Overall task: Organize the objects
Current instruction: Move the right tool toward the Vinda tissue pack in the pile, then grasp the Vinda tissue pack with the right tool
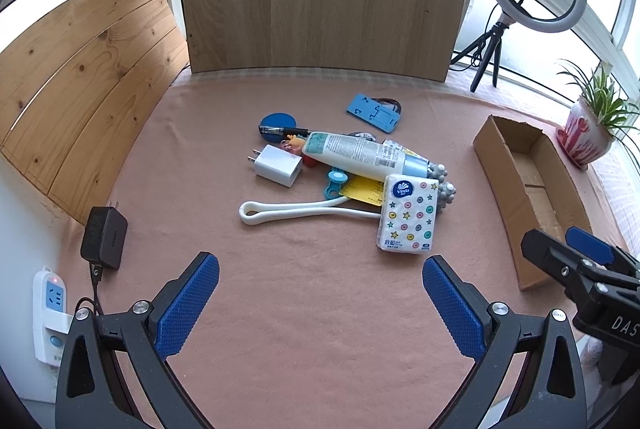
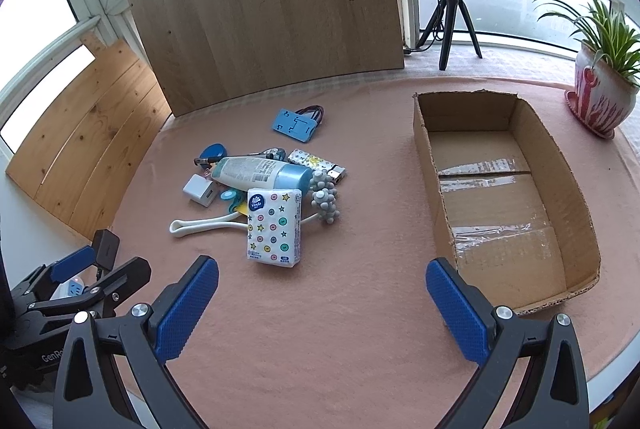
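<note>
I held the left gripper (image 1: 320, 303) and the right gripper (image 2: 322, 305) low over the pink cloth (image 1: 312, 309), both with jaws wide apart and holding nothing. Past them lay the heap: a tissue pack (image 2: 274, 226) nearest, a lotion tube (image 2: 260, 172) across the middle, a white charger (image 2: 200, 190) to its left. The cardboard box (image 2: 560, 189) sat open on the right, well apart from the heap.
</note>
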Action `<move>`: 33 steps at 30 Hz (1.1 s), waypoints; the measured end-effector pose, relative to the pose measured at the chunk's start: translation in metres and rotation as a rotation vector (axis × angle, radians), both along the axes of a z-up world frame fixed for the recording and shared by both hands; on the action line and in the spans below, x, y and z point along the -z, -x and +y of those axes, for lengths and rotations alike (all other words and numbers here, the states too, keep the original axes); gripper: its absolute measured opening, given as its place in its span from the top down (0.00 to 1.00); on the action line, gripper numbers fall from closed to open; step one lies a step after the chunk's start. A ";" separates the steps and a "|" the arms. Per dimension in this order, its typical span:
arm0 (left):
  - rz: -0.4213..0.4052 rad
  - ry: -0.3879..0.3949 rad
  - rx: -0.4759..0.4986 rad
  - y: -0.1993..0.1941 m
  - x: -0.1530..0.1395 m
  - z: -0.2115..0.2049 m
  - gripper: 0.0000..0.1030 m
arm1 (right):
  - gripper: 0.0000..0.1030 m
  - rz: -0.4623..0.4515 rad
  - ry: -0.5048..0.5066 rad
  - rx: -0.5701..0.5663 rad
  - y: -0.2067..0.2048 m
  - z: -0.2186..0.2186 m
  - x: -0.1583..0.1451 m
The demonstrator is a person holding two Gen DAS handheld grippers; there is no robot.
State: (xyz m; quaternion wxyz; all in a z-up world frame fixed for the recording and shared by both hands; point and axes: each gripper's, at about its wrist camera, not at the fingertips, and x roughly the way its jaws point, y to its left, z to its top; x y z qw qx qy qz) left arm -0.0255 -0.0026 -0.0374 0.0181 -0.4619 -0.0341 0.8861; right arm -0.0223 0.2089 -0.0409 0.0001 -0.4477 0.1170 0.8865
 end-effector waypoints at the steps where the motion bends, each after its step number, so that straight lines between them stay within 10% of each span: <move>1: -0.003 -0.005 -0.003 0.001 0.003 -0.001 0.00 | 0.01 -0.001 0.002 -0.002 0.001 0.000 0.001; 16: -0.012 -0.034 0.060 0.035 0.043 0.008 0.02 | 0.23 -0.054 0.019 -0.036 0.036 0.000 0.027; 21: -0.071 -0.070 0.096 0.054 0.066 0.018 0.17 | 0.50 -0.126 0.054 -0.066 0.059 -0.004 0.049; 33: -0.151 -0.162 0.146 0.078 0.100 0.024 0.50 | 0.59 -0.239 0.169 -0.096 0.087 -0.010 0.086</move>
